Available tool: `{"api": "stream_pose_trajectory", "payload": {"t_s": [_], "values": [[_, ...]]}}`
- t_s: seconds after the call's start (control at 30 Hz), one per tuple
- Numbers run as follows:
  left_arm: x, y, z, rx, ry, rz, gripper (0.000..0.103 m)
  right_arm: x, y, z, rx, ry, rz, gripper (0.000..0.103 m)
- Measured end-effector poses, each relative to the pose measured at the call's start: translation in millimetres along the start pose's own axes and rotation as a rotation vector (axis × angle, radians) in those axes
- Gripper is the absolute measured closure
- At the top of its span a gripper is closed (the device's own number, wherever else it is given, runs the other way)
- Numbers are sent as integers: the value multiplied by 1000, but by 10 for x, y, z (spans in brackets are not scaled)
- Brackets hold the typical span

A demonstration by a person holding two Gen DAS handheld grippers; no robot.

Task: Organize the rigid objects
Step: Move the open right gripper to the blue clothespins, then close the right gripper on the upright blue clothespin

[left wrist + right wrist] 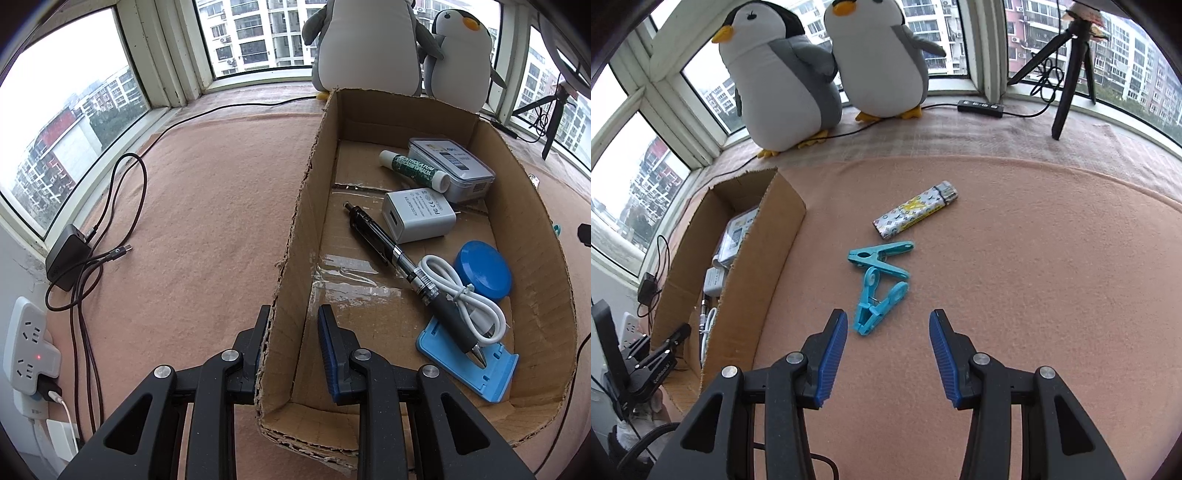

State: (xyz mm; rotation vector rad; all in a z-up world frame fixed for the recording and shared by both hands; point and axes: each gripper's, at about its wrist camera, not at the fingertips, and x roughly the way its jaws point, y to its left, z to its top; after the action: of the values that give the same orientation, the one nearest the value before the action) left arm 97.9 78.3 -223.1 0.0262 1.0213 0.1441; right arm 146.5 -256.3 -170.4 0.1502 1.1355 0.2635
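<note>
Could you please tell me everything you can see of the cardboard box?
The cardboard box is a brown, corrugated, open-topped tray with ragged, torn rims and clear tape across its floor. It sits upright on the pink blanket, in front of two plush penguins. The left gripper is clamped on its near left wall, one finger inside, one outside. Inside lie a pen, white cable, blue lid, charger, tube and blue stand.

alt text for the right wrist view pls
The open right gripper hangs over a pink blanket, just short of two teal clothespins and a patterned lighter. A cardboard box stands left; two plush penguins sit by the window.
</note>
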Motion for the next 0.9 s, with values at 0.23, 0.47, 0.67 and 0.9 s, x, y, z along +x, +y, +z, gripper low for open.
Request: {"api": "stream_pose_trajectory", "payload": {"t_s": [0.23,0.47,0.67,0.9], "values": [[-5,5,-3,0,-1,0,78,296,105,14,-5,66,-31,61],[-9,4,-5,2,-2,0,78,452,173,61,-8,92,-67,61],[-13,4,-3,-1,-3,-1,78,515,241,103,-39,99,-107,66],[-13,8,0,-2,-3,-2,78,513,216,103,-49,98,-129,80]]}}
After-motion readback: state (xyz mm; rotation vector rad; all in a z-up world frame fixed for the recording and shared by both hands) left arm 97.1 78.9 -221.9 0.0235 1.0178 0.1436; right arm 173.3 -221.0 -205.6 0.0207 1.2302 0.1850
